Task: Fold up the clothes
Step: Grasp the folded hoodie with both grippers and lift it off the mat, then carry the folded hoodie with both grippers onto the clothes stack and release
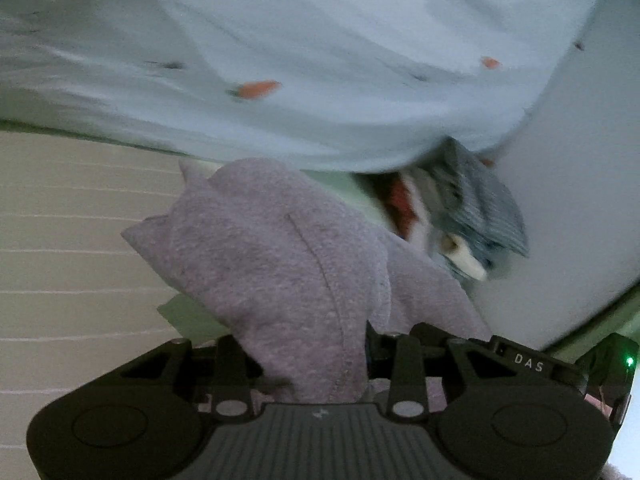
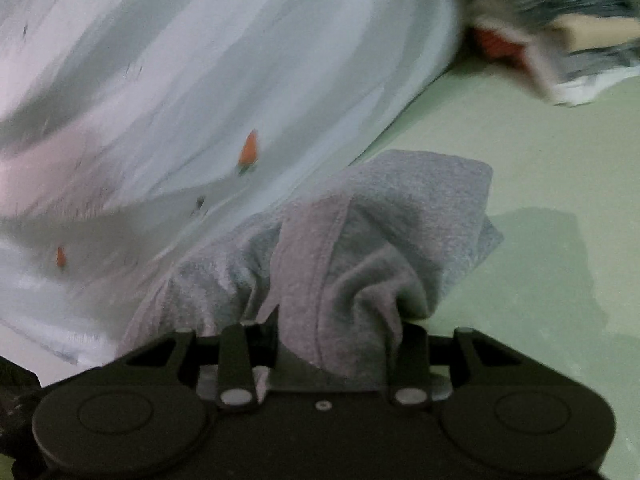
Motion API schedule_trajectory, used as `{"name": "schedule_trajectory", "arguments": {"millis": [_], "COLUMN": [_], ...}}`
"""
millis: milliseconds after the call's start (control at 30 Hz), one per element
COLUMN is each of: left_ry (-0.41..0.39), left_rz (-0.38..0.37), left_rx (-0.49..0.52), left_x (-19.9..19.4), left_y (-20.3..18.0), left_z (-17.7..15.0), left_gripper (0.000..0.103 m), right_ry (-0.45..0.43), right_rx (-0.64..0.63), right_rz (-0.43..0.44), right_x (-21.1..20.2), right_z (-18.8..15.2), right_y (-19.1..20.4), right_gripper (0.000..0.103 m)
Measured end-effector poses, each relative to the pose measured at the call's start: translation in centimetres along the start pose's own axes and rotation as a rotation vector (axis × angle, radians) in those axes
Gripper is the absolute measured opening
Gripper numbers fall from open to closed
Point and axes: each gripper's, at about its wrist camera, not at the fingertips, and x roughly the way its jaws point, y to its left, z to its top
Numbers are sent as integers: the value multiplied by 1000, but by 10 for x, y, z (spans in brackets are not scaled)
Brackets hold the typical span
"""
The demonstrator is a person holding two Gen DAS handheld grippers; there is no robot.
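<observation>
A heathered grey garment [image 1: 280, 260] fills the lower middle of the left wrist view. It is bunched up between the jaws of my left gripper [image 1: 308, 344], which is shut on it. The fingertips are buried in the cloth. In the right wrist view another part of the grey garment [image 2: 360, 240] is gathered in my right gripper [image 2: 332, 344], which is also shut on it, with a hemmed edge running down into the jaws. The cloth hangs lifted above the pale green surface [image 2: 540, 180].
A large light blue sheet with small carrot prints [image 1: 320, 60] [image 2: 180, 100] lies behind the garment. A blurred pile of other clothes, blue-grey, red and white [image 1: 480, 208] [image 2: 560, 20], sits beyond it. Pale tiled floor [image 1: 60, 220] shows at the left.
</observation>
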Motion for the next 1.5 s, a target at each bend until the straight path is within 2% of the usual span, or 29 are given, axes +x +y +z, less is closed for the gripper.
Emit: {"name": "schedule_trajectory", "arguments": {"millis": [200,367,500,633,800,867,900,933,967,1000,1033,1100,1167,1200,1267,1333,1367,1433,1500], "left_ry": [26,2,-64,-141,-203,-221,-230,-230,-231,-229,-207,-158,-140,-151,-173,-180,-175,-165,-156], "left_rz": [-72,-121,-185,-251,-298,-280,-267,-213,-160,-104,-30,116,194,188,177,194,210,241,256], "left_rx": [68,125,150,178,231,239,244,254,264,274,291,299,274,257,225,235,249,274,263], "left_x": [41,95,131,174,234,263,278,296,315,333,354,391,407,407,406,404,410,420,427], "left_y": [-76,-153,-214,-275,-336,-347,-353,-355,-356,-357,-357,-351,-341,-336,-328,-327,-327,-326,-320], "left_z": [-8,9,32,72,132,153,163,169,174,180,183,184,183,183,182,176,178,180,182], "left_gripper": [38,38,38,38,39,41,46,54,57,61,61,61,61,61,69,74,74,76,79], "right_ry": [-119,-190,-264,-347,-429,-455,-466,-472,-474,-472,-459,-440,-486,-509,-578,-697,-705,-649,-540], "right_rx": [60,78,22,-30,-152,-172,-177,-175,-168,-163,-158,-158,-194,-213,-251,-297,-330,-393,-410], "right_rz": [-29,-10,30,69,44,26,17,-4,-36,-82,-154,-299,-388,-433,-499,-486,-461,-428,-452], "right_x": [-54,-82,-107,-126,-134,-127,-122,-112,-99,-83,-65,-37,-28,-24,-19,-23,-18,4,37], "right_z": [29,87,163,248,356,393,410,426,440,451,460,467,460,456,447,432,428,426,429], "right_y": [-60,-116,-154,-186,-206,-217,-224,-232,-242,-253,-263,-276,-278,-279,-279,-272,-269,-268,-277], "right_gripper": [39,39,39,40,40,41,44,46,53,65,69,72,73,81,86,86,87,87,87]}}
